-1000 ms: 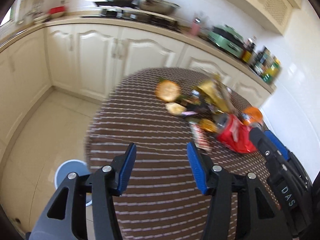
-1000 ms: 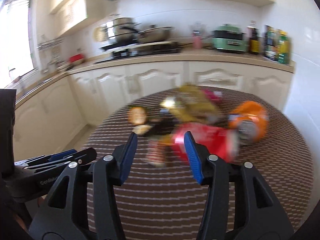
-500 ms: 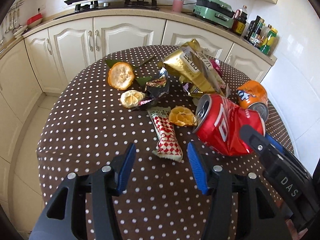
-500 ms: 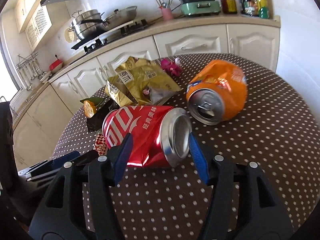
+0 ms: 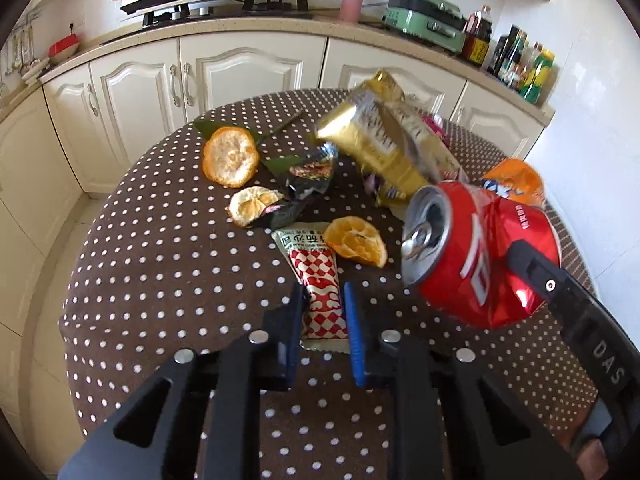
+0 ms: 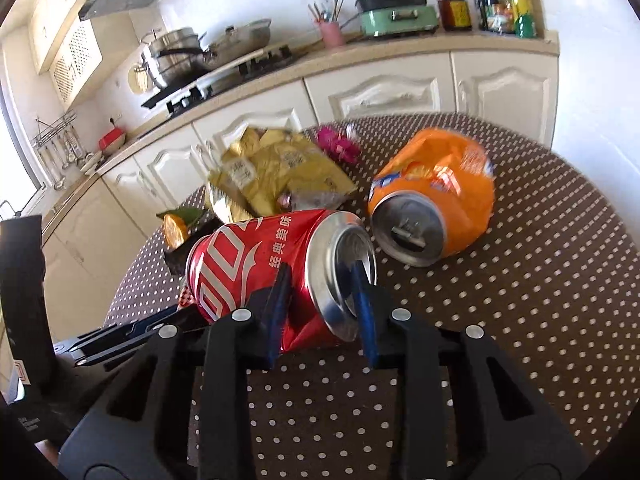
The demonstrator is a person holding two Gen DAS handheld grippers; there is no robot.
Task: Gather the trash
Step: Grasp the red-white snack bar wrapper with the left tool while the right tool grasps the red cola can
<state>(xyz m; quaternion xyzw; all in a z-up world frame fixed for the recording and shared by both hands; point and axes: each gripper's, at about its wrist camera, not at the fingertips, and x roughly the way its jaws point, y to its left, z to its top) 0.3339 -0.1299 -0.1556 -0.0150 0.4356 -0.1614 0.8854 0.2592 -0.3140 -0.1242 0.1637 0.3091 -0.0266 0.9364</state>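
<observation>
My left gripper (image 5: 323,304) is shut on a red-and-white checked snack wrapper (image 5: 316,276) that lies on the dotted brown tablecloth (image 5: 160,264). My right gripper (image 6: 322,284) is shut on the end of a crushed red cola can (image 6: 256,264), one finger on its side and one in its open top. The can also shows in the left wrist view (image 5: 476,252), held by the right gripper's finger (image 5: 536,272). A crushed orange soda can (image 6: 436,192) lies just right of the red can.
Gold snack bags (image 5: 384,148), a black wrapper (image 5: 304,188), a pink wrapper (image 6: 338,146) and orange peels (image 5: 230,156) lie on the round table. White kitchen cabinets (image 5: 208,76) and a counter with pots stand behind it.
Both grippers have closed: the left onto the checked wrapper, the right onto the red can. The red can looks slightly lifted and tilted.
</observation>
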